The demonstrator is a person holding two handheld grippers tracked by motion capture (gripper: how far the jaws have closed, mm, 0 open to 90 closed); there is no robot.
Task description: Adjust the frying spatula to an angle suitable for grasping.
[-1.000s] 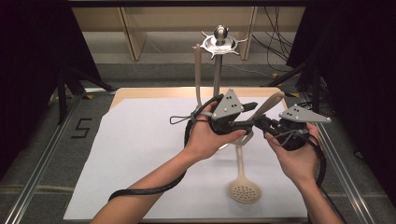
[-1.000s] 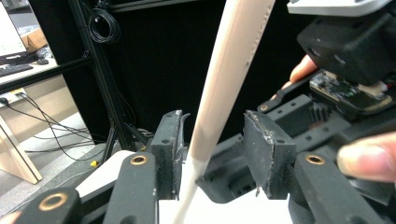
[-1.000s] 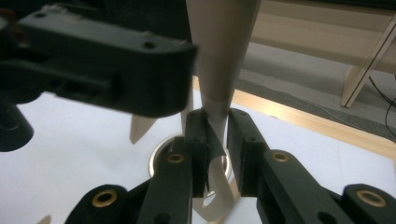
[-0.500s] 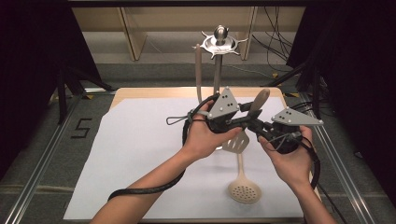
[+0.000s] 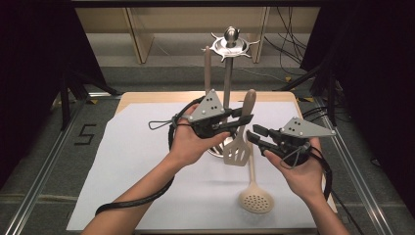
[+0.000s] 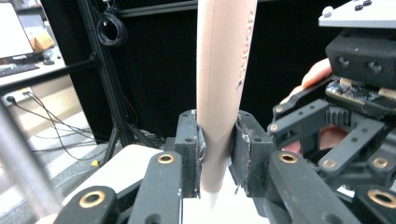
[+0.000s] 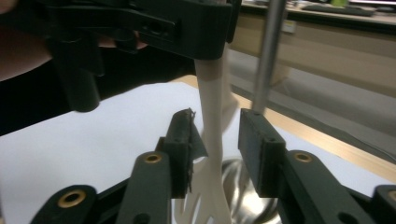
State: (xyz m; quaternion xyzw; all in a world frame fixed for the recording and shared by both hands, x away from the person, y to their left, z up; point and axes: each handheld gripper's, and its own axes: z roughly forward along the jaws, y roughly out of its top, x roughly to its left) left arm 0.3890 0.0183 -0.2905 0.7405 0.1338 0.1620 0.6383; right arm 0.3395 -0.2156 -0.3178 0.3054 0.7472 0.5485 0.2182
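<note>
Left gripper [image 5: 243, 121] clamped on the handle of the beige slotted spatula [image 5: 238, 149], held upright just in front of the metal utensil stand [image 5: 228, 73], blade hanging over the stand's base. Right gripper [image 5: 255, 133] just right of the spatula, jaws apart, its neck between them, seemingly not touching. Skimmer spoon [image 5: 255, 198] lies on the white sheet [image 5: 127, 161] nearer the person than the stand. Another beige utensil [image 5: 207, 66] hangs on the stand's left.
</note>
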